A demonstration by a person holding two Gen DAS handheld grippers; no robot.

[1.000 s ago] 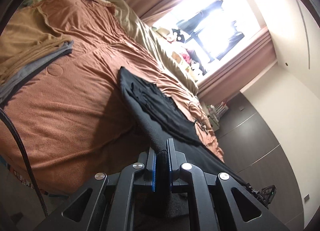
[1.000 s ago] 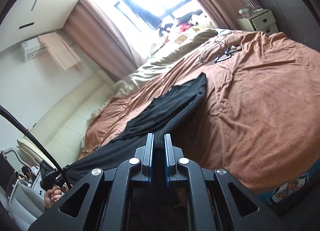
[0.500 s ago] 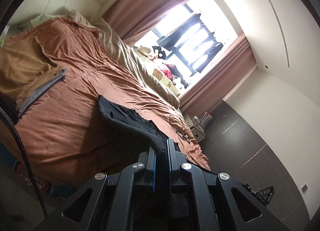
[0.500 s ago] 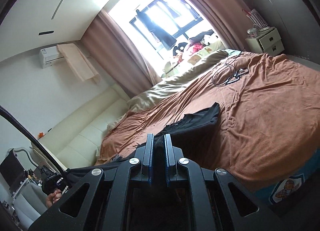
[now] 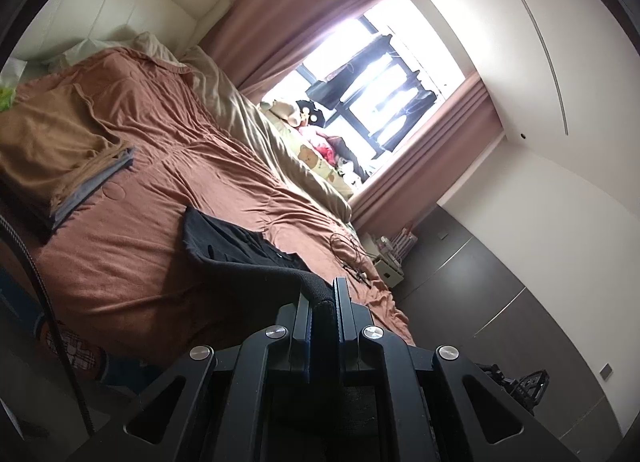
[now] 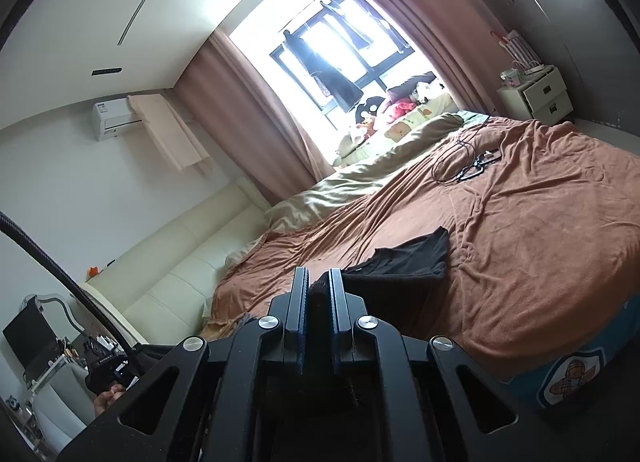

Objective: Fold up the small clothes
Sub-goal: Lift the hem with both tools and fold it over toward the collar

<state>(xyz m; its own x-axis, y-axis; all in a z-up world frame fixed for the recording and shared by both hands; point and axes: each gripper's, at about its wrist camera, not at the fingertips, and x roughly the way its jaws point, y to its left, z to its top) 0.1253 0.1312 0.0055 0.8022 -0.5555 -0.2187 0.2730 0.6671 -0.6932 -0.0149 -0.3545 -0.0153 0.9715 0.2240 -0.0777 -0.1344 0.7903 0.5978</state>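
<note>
The left hand-held gripper (image 5: 323, 304) is clenched on a bunched edge of the black garment (image 5: 236, 248). The right hand-held gripper (image 6: 319, 288) is clenched on another edge of the same black garment (image 6: 408, 260). The cloth fills the gap between each pair of jaws.

The landmark is the bed (image 5: 168, 190), which has a brown blanket on it. From each gripper the cloth runs down to the bed, and the far end of the garment lies flat on the brown blanket, near the middle of the bed.

On the bed, near its pale headboard (image 5: 120, 2), sits a stack of folded clothes (image 5: 60, 158), tan on top and gray below. A beige quilt (image 6: 360, 186) lies along the side of the bed by the window (image 6: 340, 58). Stuffed toys (image 6: 384, 110) sit beside the quilt, under the window. A tangle of black cables (image 6: 464, 166) rests on the blanket near the white nightstand (image 6: 540, 94). An air conditioner (image 6: 114, 120) hangs on the wall above the headboard end. No writing can be read anywhere; any labels are too small or blurred.
</note>
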